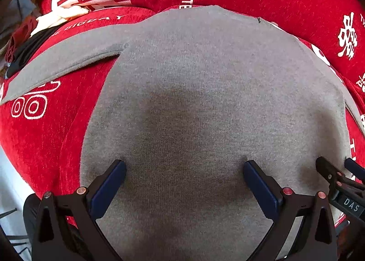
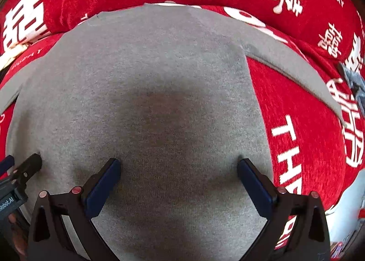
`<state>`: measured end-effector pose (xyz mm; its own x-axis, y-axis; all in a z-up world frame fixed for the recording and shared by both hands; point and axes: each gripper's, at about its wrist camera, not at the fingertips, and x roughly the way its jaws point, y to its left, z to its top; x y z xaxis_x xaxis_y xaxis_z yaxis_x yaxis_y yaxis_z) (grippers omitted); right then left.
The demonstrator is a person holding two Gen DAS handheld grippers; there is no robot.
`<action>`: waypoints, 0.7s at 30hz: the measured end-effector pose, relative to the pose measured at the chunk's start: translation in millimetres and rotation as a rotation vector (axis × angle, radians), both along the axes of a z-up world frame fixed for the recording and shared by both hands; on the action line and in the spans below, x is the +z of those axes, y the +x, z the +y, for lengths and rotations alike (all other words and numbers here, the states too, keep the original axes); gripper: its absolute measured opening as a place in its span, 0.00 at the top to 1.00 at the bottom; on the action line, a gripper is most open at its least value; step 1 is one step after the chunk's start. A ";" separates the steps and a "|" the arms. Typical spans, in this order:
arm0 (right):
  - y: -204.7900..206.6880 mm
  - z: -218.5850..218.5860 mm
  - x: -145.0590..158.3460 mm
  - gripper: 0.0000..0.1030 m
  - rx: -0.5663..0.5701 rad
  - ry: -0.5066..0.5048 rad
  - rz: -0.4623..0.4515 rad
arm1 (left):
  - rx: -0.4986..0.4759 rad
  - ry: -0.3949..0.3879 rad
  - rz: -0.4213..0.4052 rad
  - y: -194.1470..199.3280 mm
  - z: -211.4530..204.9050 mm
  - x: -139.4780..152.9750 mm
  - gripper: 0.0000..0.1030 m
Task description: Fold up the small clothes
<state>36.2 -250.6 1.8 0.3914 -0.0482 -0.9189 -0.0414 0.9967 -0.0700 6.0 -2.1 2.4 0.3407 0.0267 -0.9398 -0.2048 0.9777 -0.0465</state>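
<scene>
Garment: grey knit top (image 1: 205, 101), spread flat on red cover, sleeves out to both sides.
Left sleeve: (image 1: 61, 62) angled out over red fabric.
Right sleeve: (image 2: 292, 71) angled out likewise.
Left gripper: (image 1: 184, 167) fingers spread wide, tips pressed on the grey knit near its lower part, grasping nothing.
Right gripper: (image 2: 179, 165) fingers spread wide too, tips on the knit, just beside left gripper.
Surface: red cover w/ white lettering (image 1: 34, 138).
Far left: pile of other clothes (image 1: 27, 40), well apart from the top.
</scene>
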 end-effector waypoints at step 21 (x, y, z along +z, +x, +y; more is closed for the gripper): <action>-10.6 4.6 21.3 0.01 0.096 0.033 -0.114 | -0.063 0.085 -0.017 9.8 -35.3 20.3 0.00</action>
